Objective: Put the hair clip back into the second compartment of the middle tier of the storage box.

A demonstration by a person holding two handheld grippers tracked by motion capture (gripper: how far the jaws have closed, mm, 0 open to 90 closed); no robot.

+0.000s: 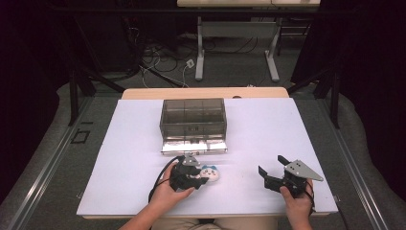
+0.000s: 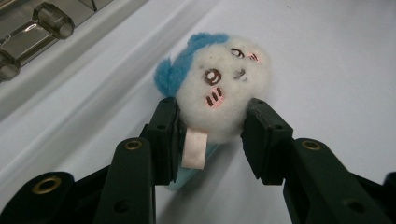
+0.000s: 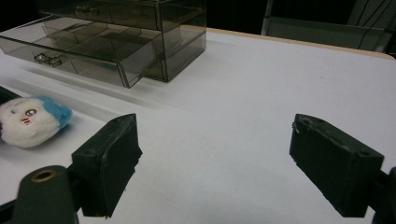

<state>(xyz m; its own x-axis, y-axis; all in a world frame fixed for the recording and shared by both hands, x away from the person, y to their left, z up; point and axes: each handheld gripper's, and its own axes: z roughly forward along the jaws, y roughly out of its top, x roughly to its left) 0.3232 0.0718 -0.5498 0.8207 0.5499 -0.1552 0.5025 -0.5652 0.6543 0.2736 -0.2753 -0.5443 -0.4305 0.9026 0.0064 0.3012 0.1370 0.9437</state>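
A: From the high view, what lies near the drawer box (image 1: 193,123)?

B: A small white plush toy (image 1: 210,173) with a blue tuft, just in front of the box's pulled-out lower drawer. The left gripper (image 1: 198,180) touches it; its face is too small to read. The right gripper (image 1: 271,170), well to the toy's right, stands wide apart over bare table.

A: And the left gripper view?

B: Both jaws press the toy's (image 2: 224,88) white body; a pale tag hangs below, partly hidden.

A: The right gripper view?

B: Jaws wide, holding nothing; the toy (image 3: 31,119) is cut off at the edge, in front of the box (image 3: 116,39).
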